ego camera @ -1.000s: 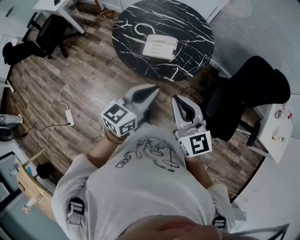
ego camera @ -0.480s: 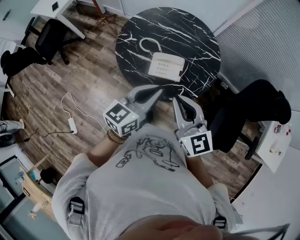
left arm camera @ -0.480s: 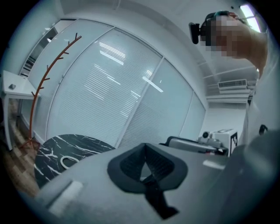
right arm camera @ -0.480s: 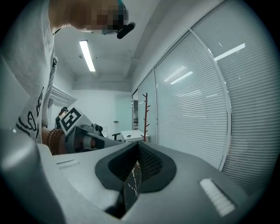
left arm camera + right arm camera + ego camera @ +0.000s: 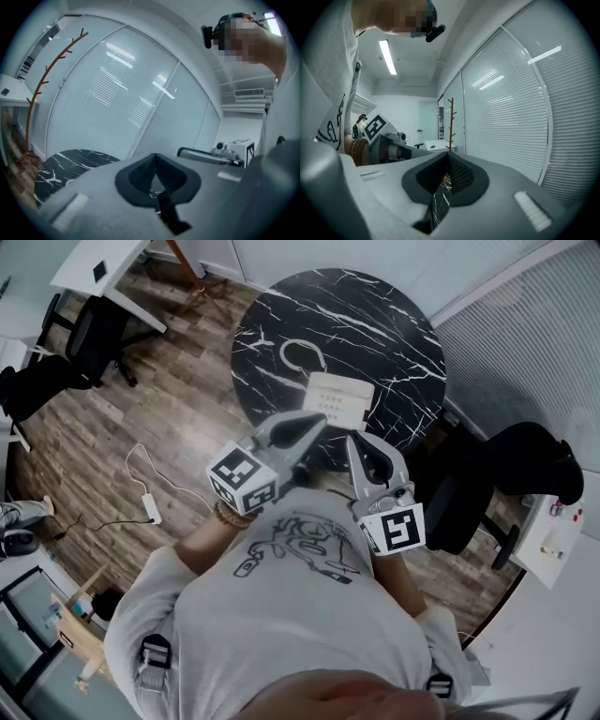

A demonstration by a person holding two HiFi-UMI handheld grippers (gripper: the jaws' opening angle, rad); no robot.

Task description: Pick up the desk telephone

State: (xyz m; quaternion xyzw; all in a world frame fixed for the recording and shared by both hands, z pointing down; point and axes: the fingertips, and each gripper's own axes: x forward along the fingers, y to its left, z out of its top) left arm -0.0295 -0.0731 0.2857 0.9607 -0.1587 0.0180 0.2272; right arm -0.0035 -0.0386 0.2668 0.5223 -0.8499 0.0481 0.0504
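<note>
left gripper [image 5: 315, 422]: jaws pressed together, nothing between them; in the left gripper view [image 5: 155, 157] the dark pads met at the tip.
right gripper [image 5: 354, 439]: jaws pressed together, empty; in the right gripper view [image 5: 447, 157] the pads met at the tip, with marble surface showing through the slot below them.
gripper pose: both were held in front of the person's chest, side by side and near each other, tips pointing toward the table.
desk telephone [image 5: 339, 399]: white, it lay flat on the near half of the table, handset on its cradle, just past both gripper tips in the head view; neither gripper touched it.
handset cord [image 5: 298, 354]: white, it curled in a loop on the tabletop on the far left side of the telephone.
round marble table [image 5: 384, 315]: black with white veins, it stood on a wood floor [image 5: 141, 427].
office chair [image 5: 511, 470]: black, it stood to the right of the table.
power adapter [image 5: 150, 510]: white, it lay on the floor at left with its cable trailing.
coat stand [image 5: 44, 84]: red, it stood beside the window blinds [image 5: 117, 93].
</note>
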